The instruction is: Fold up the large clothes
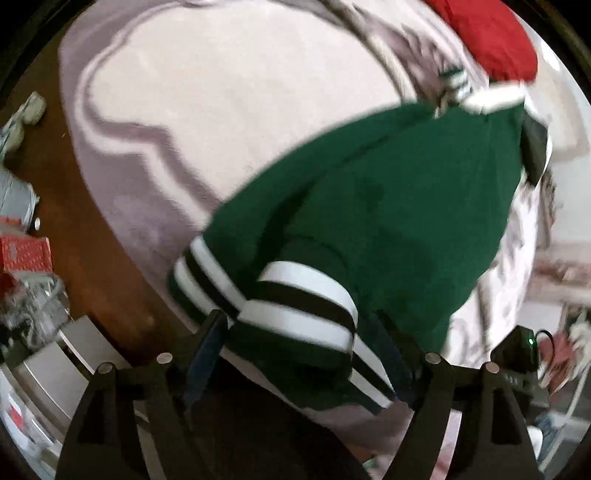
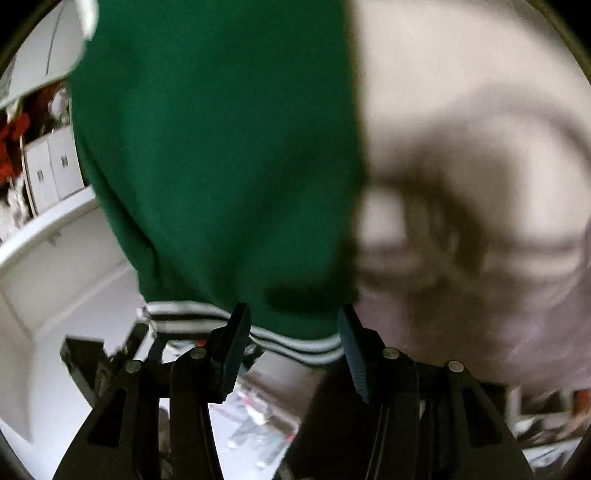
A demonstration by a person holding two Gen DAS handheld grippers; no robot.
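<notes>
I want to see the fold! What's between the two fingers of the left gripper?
In the left wrist view, the striped cuff of the green sweater lies between the open left gripper fingers, untouched by them.

Left matte black plastic two-finger gripper [image 1: 306, 343]: angular black linkage arms, round silver pivot pins, dark blue ribbed finger pads [image 1: 207, 350]. Right matte black plastic two-finger gripper [image 2: 291, 343]: same build, silver pins, teal-blue ribbed pads [image 2: 352, 354].

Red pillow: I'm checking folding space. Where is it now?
Left wrist view, upper right: the red pillow lies on the pale blanket, just beyond the green sweater.
</notes>
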